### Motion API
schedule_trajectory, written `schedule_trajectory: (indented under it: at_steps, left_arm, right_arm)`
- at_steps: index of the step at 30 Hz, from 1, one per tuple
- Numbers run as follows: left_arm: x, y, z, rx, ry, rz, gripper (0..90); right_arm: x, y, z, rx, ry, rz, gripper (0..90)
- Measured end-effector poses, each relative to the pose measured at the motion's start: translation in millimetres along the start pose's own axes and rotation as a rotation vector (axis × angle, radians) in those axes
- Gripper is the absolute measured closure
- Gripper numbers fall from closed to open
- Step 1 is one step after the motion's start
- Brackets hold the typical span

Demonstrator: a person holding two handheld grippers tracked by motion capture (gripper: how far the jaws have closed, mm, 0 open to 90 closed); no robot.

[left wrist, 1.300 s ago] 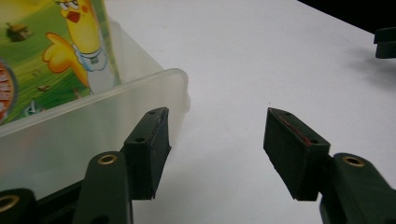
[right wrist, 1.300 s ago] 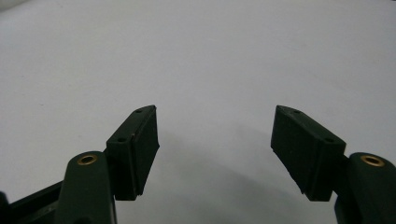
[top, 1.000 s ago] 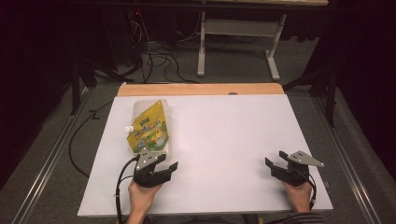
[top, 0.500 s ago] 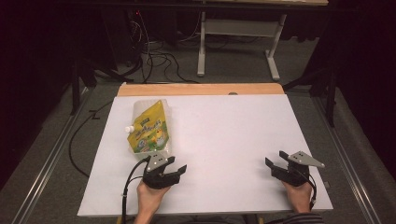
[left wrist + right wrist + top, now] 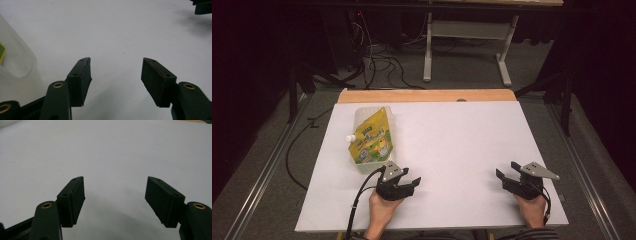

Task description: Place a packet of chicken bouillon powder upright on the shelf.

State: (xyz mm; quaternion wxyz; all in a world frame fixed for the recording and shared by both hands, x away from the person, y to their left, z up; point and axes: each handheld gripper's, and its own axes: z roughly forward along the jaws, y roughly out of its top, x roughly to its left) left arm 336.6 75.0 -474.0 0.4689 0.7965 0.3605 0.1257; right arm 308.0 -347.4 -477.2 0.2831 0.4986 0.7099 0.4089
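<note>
On the white table, the yellow pouch lay flat near the far left corner. The left claw had slid right, away from the pouch, jaws spread and empty, so no grasp looked near. The right claw sat spread and idle. The left gripper view caught the pouch's clear bottom corner just beside its jaw.

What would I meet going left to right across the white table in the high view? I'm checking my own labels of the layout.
Yellow pouch → left gripper → right gripper, all over the white table.
</note>
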Motion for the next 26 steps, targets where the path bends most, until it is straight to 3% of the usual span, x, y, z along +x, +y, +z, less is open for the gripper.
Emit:
schedule_trajectory:
  at_steps: [10, 13, 17, 26]
  left_arm:
    - [-3.1, 1.4, 10.2, -0.015, 0.012, 0.006, 41.0]
    - [-5.4, 0.5, 11.6, -0.030, 0.049, 0.023, 41.7]
    - [-9.7, -0.9, 15.9, -0.016, 0.060, 0.049, 41.9]
    - [-11.3, -1.5, 16.0, -0.009, 0.054, 0.058, 42.7]
  right_arm:
    - [0.3, 0.1, 0.0, 0.003, -0.003, -0.002, 32.6]
    - [0.5, 0.1, 0.0, 0.003, -0.001, -0.004, 32.6]
    - [0.5, 0.0, -0.1, 0.003, -0.001, -0.004, 32.5]
    - [0.6, 0.0, 0.0, 0.003, -0.001, -0.007, 32.5]
